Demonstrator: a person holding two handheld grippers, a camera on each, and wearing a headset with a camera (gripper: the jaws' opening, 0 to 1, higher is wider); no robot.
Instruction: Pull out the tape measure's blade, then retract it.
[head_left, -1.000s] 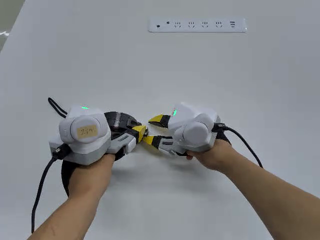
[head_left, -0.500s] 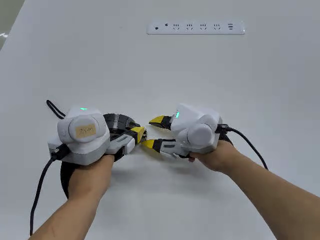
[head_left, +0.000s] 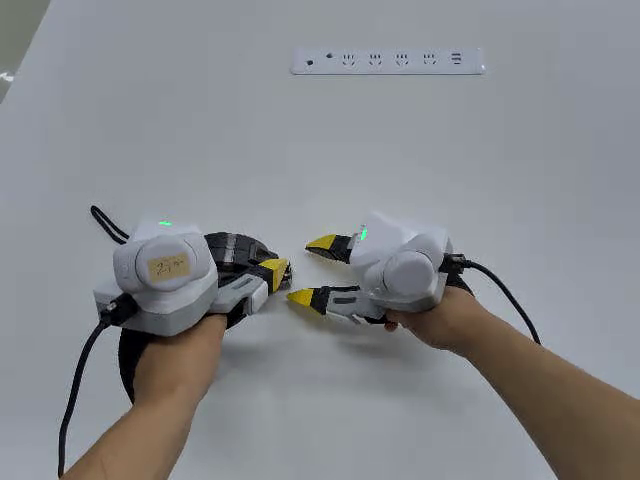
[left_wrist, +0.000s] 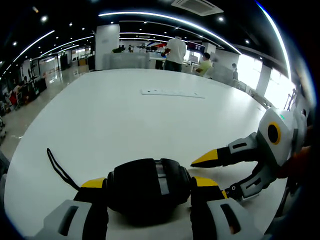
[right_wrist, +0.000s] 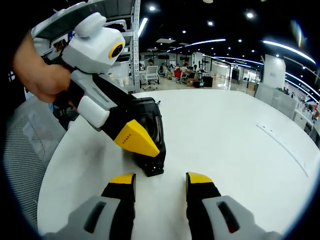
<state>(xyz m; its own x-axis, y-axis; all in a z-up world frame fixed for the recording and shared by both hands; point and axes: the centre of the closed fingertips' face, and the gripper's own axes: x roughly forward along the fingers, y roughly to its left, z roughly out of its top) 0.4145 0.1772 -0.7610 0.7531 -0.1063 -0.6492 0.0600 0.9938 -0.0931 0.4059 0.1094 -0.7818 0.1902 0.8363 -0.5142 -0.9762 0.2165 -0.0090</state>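
White desk runs bare ahead of you, apart from a power strip at its far side. Your left gripper has its jaws clamped on the black tape measure, one jaw on each side of the case, which rests low on the desk with its cord trailing off to the left.

Your right gripper faces it from the right with its jaws apart and nothing between them, the tips near the case but not touching it.

In the right gripper view, a small dark tab sticks out at the case's lower corner. It is probably the blade's hook. It lies just ahead of your right jaws and a little left of the gap between them. No blade looks drawn out yet.

The blade should run out along the desk toward your right hand. Nudge the right jaws forward and slightly left, then close them on that tab before pulling away.
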